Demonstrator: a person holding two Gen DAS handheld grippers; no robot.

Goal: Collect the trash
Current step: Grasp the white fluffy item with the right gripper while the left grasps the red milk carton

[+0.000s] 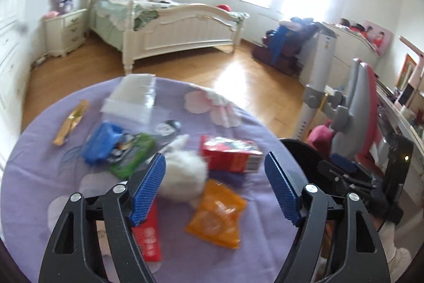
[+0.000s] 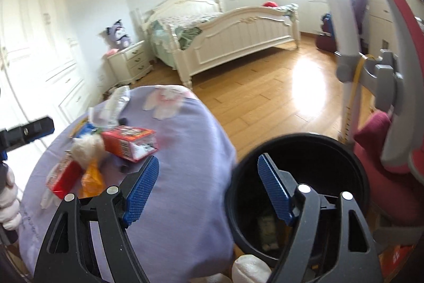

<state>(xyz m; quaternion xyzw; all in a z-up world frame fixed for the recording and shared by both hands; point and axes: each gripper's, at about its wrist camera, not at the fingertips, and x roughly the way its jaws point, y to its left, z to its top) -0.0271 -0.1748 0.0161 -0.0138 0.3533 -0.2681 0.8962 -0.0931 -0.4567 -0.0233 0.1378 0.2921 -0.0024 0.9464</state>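
Note:
Trash lies on a round table with a purple cloth (image 1: 185,251): a white crumpled tissue (image 1: 182,174), a red carton (image 1: 229,154), an orange wrapper (image 1: 217,214), a red packet (image 1: 148,240), a green wrapper (image 1: 132,155), a blue wrapper (image 1: 102,142) and a gold wrapper (image 1: 70,122). My left gripper (image 1: 214,169) is open and empty, just above the tissue and carton. My right gripper (image 2: 208,171) is open and empty over the table edge and the black bin (image 2: 304,150), which holds a piece of trash (image 2: 269,232). The tissue (image 2: 87,147) and carton (image 2: 129,141) also show there.
A clear plastic box (image 1: 132,97) stands at the table's far side. A pink and grey chair (image 2: 392,97) stands right of the bin. A white bed (image 1: 172,28), a nightstand (image 1: 65,31) and wood floor (image 2: 265,97) lie beyond.

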